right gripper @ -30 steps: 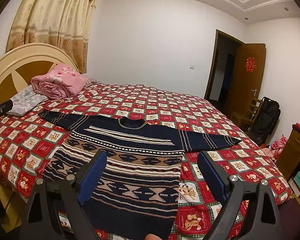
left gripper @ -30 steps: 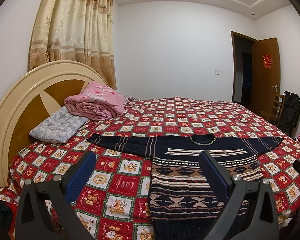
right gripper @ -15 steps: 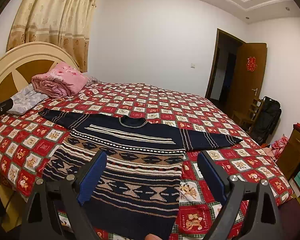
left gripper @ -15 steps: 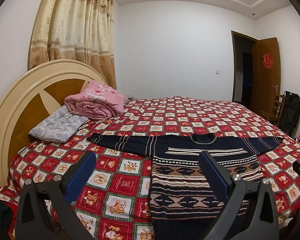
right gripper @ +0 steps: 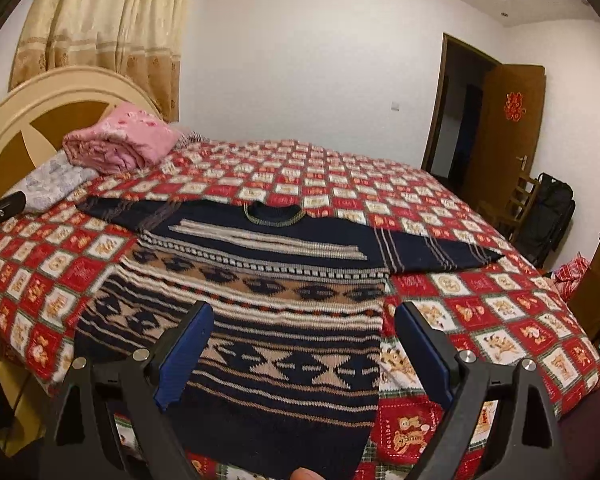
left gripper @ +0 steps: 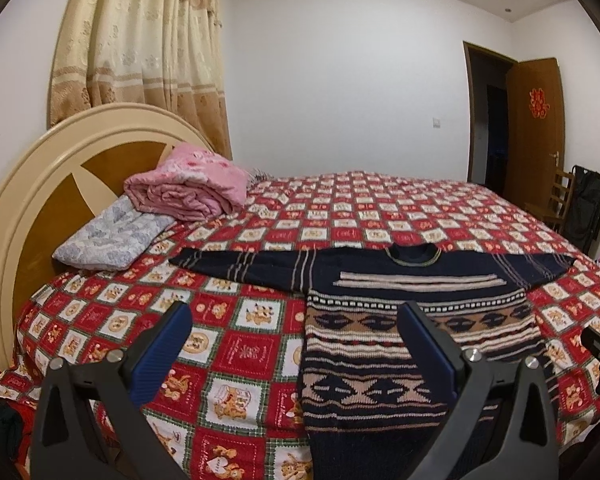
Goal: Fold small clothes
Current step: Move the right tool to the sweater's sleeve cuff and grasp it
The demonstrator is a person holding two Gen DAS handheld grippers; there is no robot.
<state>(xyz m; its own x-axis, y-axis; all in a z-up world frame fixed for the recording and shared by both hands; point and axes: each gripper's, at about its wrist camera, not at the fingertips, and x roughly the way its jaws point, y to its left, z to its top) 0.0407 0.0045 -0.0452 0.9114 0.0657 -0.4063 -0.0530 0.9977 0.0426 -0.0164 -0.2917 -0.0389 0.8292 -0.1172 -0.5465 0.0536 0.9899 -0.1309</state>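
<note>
Right gripper point(right gripper: 300, 344) advanced; sweater point(right gripper: 260, 300) collar faces away.

Both wrist views low over the bedspread point(left gripper: 260, 320), sharing the sweater point(right gripper: 260, 280).

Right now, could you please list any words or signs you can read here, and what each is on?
"HOLIDAY": red bear square on the bedspread, near edge, right wrist view.
Red double-happiness sign: on the open door.
Other writing on the bedspread squares: too small and blurred to read.
</note>
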